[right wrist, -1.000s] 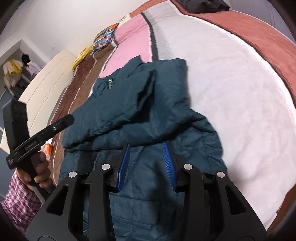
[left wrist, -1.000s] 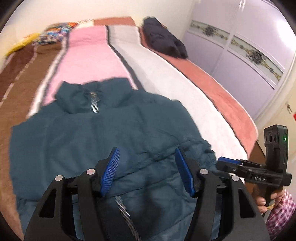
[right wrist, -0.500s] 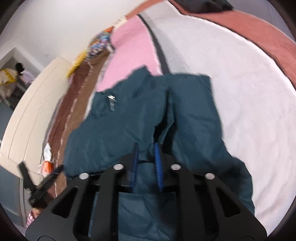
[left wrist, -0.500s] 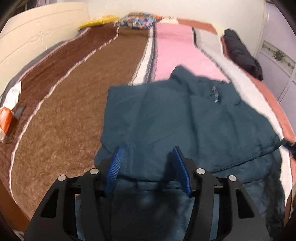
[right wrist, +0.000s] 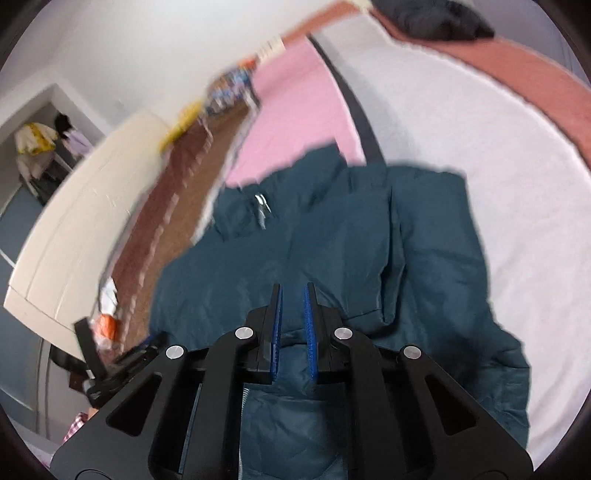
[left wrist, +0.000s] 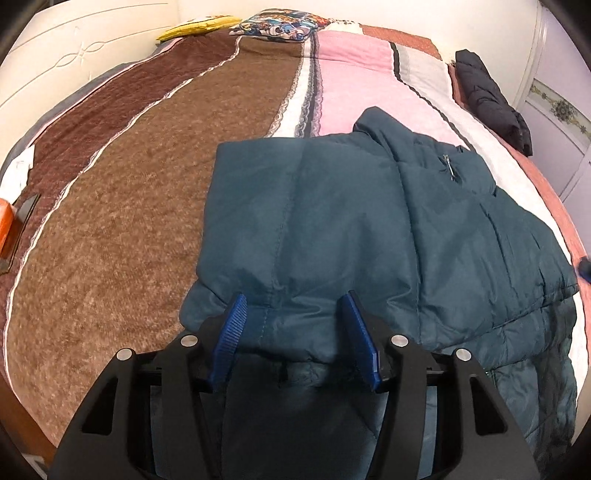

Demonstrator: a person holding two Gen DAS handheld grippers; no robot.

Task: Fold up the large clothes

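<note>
A teal puffer jacket (left wrist: 332,221) lies on the bed, sleeves folded across its front and zipper pull (left wrist: 448,166) near the collar. My left gripper (left wrist: 295,321) stands open low over the jacket's near left part, its blue pads either side of a puffy sleeve end. In the right wrist view the jacket (right wrist: 406,258) fills the middle. There my right gripper (right wrist: 293,314) has its pads drawn close together, shut on a thin fold of the jacket near the front zipper. The left gripper (right wrist: 110,365) shows as a black shape at the lower left.
The bed has a striped blanket (left wrist: 110,221) in brown, pink, white and salmon. A black garment (left wrist: 487,99) lies at its far right, pillows (left wrist: 280,27) at the far end, a cream headboard (left wrist: 74,74) on the left. A plaid sleeve (right wrist: 75,432) is visible.
My left gripper swung from the jacket's right side to its left and sank over the sleeve end. My right gripper's jaws closed from apart onto the jacket fabric.
</note>
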